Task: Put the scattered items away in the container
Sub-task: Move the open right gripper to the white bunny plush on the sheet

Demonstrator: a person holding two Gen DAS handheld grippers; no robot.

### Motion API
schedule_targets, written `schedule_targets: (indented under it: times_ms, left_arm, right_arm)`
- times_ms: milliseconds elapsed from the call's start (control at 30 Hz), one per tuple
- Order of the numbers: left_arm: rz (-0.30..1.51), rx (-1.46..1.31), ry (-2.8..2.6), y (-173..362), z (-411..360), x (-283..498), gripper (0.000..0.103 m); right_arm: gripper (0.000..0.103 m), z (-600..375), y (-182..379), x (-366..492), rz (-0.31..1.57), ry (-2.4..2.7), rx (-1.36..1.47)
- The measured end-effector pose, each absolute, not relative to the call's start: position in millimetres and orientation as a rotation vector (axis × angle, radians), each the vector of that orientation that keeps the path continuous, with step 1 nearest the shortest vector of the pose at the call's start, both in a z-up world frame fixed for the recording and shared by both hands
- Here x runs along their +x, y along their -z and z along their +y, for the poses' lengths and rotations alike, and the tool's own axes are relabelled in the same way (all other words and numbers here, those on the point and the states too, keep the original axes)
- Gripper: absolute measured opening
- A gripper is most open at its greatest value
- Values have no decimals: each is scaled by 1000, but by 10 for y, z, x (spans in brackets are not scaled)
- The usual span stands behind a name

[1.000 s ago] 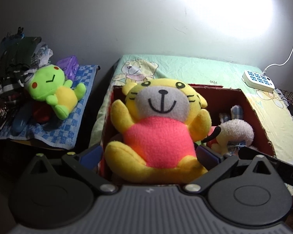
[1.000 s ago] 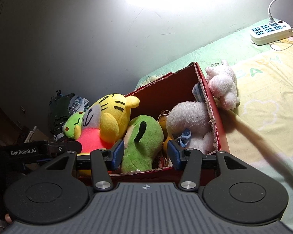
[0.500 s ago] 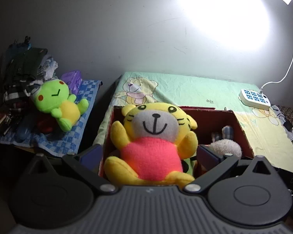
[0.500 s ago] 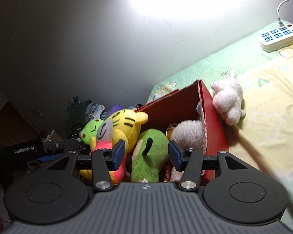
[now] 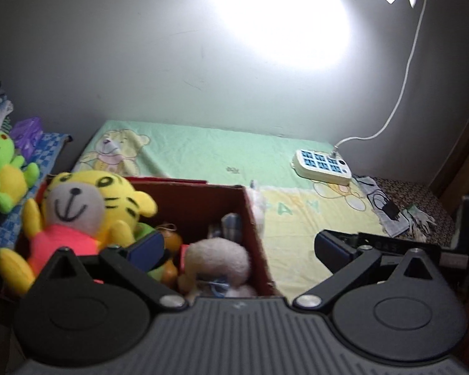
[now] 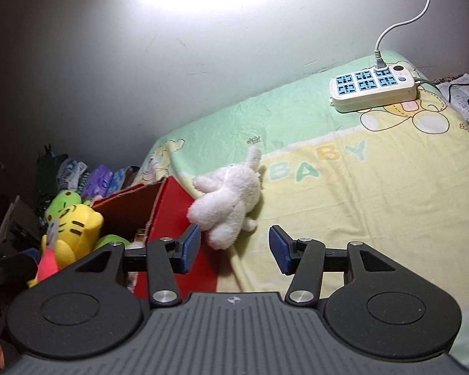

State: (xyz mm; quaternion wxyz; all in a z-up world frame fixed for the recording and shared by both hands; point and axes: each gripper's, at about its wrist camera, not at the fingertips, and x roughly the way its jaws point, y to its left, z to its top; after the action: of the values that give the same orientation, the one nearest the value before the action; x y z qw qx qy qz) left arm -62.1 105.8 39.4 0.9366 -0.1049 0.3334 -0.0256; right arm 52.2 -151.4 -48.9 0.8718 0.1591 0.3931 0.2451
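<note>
Progress: most toys are in. The red box point(image 5: 200, 206) sits at the left end of the bed point(image 6: 375, 206) and holds the tiger point(image 5: 78, 215), propped high at its left side, a green toy point(image 6: 111, 241) beside it, something orange point(image 5: 170, 242) in the middle and a pale plush point(image 5: 215, 259) at the right. Outstanding: the white rabbit point(image 6: 226, 206) lies on the bed, touching the box's right wall from outside. A green frog point(image 5: 1, 175) sits left of the box on a checked cloth point(image 5: 3, 231); whether it counts as scattered I cannot tell.

Left tongs point(image 5: 239, 247): wide apart, nothing between them, over the box's right half. Right tongs point(image 6: 234, 248): apart, empty, just near of the rabbit.

Views: the left wrist view shows the box contents but only a sliver of the rabbit. The right wrist view shows the whole rabbit; the pale plush is hidden there. Both show the power strip point(image 6: 373, 90) at the far right.
</note>
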Motion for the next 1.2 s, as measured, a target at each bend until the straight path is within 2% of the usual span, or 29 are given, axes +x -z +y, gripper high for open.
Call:
schedule_targets:
  times_ms: [467, 767, 900, 1167, 1200]
  left_arm:
    - [741, -201, 278, 10, 265, -439, 102]
    - [799, -248, 250, 165, 221, -520, 102]
    - [801, -261, 217, 142, 271, -549, 102]
    - [786, -256, 213, 120, 242, -509, 102]
    - [789, -264, 220, 125, 238, -481, 102]
  right_arm:
    - [53, -1301, 639, 1334, 896, -712, 222]
    - [53, -769, 722, 1553, 869, -759, 93]
    - [53, -673, 871, 1581, 925, -740, 79]
    - [54, -1288, 1073, 1603, 997, -635, 84]
    - [52, -1391, 1092, 1612, 1006, -612, 89]
